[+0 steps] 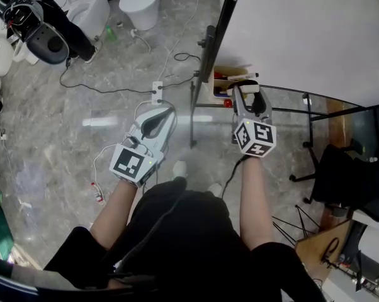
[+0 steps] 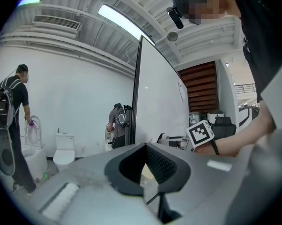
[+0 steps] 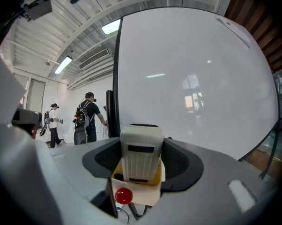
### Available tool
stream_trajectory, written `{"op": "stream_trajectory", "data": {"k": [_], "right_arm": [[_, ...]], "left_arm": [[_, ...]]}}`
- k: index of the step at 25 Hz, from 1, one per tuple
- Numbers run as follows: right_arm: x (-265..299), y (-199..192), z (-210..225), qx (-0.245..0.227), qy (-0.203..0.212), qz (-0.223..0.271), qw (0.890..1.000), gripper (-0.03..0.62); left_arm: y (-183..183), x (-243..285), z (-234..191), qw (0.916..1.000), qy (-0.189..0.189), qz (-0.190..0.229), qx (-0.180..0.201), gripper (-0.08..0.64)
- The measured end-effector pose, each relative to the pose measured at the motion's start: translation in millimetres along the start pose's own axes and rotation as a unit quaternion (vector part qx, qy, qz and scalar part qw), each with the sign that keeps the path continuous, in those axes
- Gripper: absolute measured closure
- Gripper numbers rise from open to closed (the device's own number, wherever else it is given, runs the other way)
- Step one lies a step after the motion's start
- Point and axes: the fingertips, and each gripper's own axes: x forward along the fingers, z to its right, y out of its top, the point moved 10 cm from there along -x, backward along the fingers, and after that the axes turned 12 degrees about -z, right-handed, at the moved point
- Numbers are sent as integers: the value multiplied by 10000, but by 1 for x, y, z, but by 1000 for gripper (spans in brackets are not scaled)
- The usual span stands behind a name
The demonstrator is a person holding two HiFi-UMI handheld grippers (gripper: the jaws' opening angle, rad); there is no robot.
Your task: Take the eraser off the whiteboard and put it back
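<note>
Your right gripper (image 3: 142,142) clamped on the upright white eraser (image 3: 141,159), a tray (image 3: 142,194) with a red ball (image 3: 123,195) just beneath its jaws, whiteboard (image 3: 192,78) directly ahead, your left gripper (image 2: 144,145) alongside, its jaws pressed together on nothing.

toilet (image 1: 140,2) | floor cables (image 1: 107,90) (loose, winding) | black chair (image 1: 344,168) | person with backpack (image 3: 88,115)

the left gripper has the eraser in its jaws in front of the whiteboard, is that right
Not the left. The right gripper has the eraser in its jaws in front of the whiteboard, as the right gripper view shows; the left gripper is shut on nothing.
</note>
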Motion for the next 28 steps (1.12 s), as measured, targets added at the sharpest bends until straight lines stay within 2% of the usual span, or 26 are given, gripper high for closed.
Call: {"op": "stream_trajectory", "data": {"k": [28], "right_arm": [[19, -28, -3, -417, -559, -527, 9962, 316]], "left_arm": [[-2, -2, -6, 10000, 72, -22, 11, 555]]}}
